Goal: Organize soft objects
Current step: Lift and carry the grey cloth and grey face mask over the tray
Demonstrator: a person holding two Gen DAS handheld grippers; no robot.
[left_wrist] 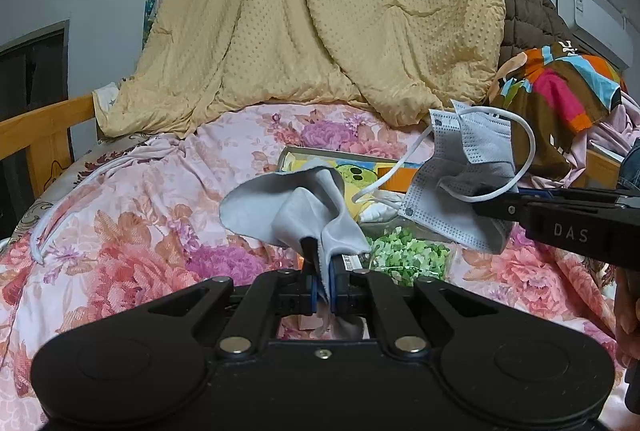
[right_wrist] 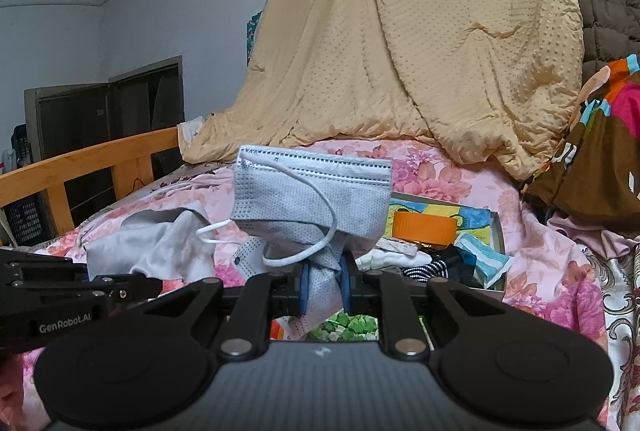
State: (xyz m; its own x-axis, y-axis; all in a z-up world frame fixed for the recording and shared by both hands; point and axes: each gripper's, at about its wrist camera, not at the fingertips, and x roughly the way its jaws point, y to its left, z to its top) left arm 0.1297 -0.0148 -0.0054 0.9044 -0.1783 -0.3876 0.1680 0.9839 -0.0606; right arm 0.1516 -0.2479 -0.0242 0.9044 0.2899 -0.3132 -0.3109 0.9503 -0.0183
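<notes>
Pink floral bedding (left_wrist: 132, 215) covers the bed, with a yellow dotted quilt (left_wrist: 320, 23) heaped against the wall behind it and a wooden bed rail (right_wrist: 92, 159) along the left edge. Much stays hidden: each camera's own black gripper body fills the lower part of its view, and a multicoloured garment (left_wrist: 560, 87) at the bed's right edge is cut off by the frame.

Near the middle of the bed lies a shallow open box (right_wrist: 496, 231), its rim only partly visible. Inside it are an orange lid-like ring (right_wrist: 424, 227), a black-and-white striped fabric piece (right_wrist: 424, 267) and a teal-striped packet (right_wrist: 480, 259); the other contents are too jumbled to name. Just in front of the box something green and leafy (left_wrist: 408, 255) shows, its form unclear.

Left gripper (left_wrist: 324, 271) has its jaws clamped on a pale grey cloth (left_wrist: 288, 203), which billows up above the bedding in front of the box. Right gripper (right_wrist: 324, 275) is pinched onto the lower part of a grey face mask (right_wrist: 312, 199), held up off the bed, with its white ear loop (right_wrist: 316, 251) drooping forward. In the left view the mask (left_wrist: 464, 183) hangs at the right, just beside the cloth without touching it. A hand (left_wrist: 628, 315) shows only partly at the right edge.
</notes>
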